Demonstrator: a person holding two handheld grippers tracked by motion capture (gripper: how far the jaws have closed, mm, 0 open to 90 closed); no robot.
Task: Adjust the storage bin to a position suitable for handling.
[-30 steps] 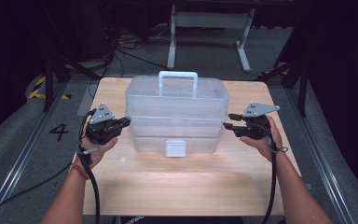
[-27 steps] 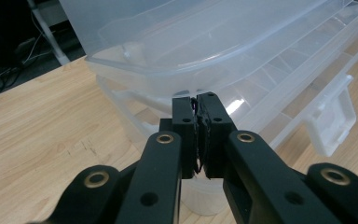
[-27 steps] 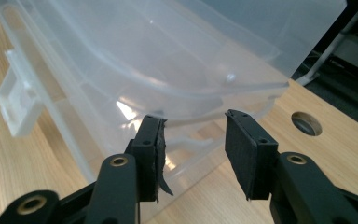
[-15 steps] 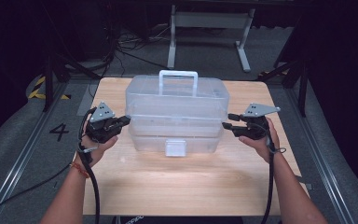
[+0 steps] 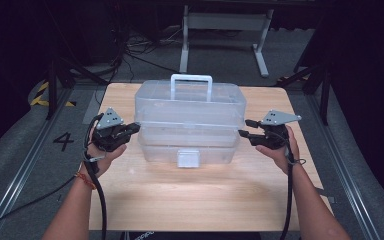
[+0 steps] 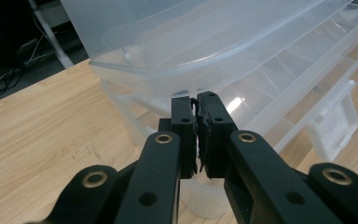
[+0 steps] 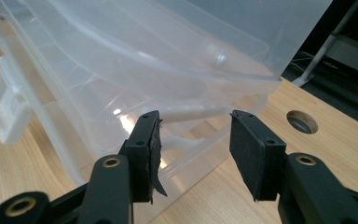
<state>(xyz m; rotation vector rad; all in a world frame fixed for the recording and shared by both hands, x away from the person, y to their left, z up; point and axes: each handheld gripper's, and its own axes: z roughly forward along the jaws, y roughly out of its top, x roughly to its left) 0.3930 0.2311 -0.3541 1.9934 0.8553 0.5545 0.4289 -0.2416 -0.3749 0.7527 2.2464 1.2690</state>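
- Clear plastic storage box (image 5: 190, 120) with a white top handle (image 5: 191, 82) stands in the middle of the wooden table (image 5: 195, 200), its white front latch (image 5: 188, 158) facing the person.
- Left forearm enters from the bottom edge of the high view and angles up to the box's left end; a band sits on the wrist.
- Left hand (image 5: 105, 150) cups its tool from below, palm turned inward toward the box.
- Left gripper (image 5: 136, 127) points level at the box's left side wall, with the grey plate uppermost. Its jaws are pressed together. In the left gripper view (image 6: 196, 100) the tips sit at the box's side just under the lid rim; whether they pinch any part of it cannot be told.
- Right gripper (image 5: 243, 134) points level at the box's right side wall, tips just beside it. Its jaws have just been opening and stand at a moderate gap; in the right gripper view (image 7: 193, 122) the pads (image 7: 247, 144) are clear of the plastic, nothing gripped.
- Right hand (image 5: 276, 147) holds its tool from behind and below, forearm rising from the lower right edge, cable trailing along it.
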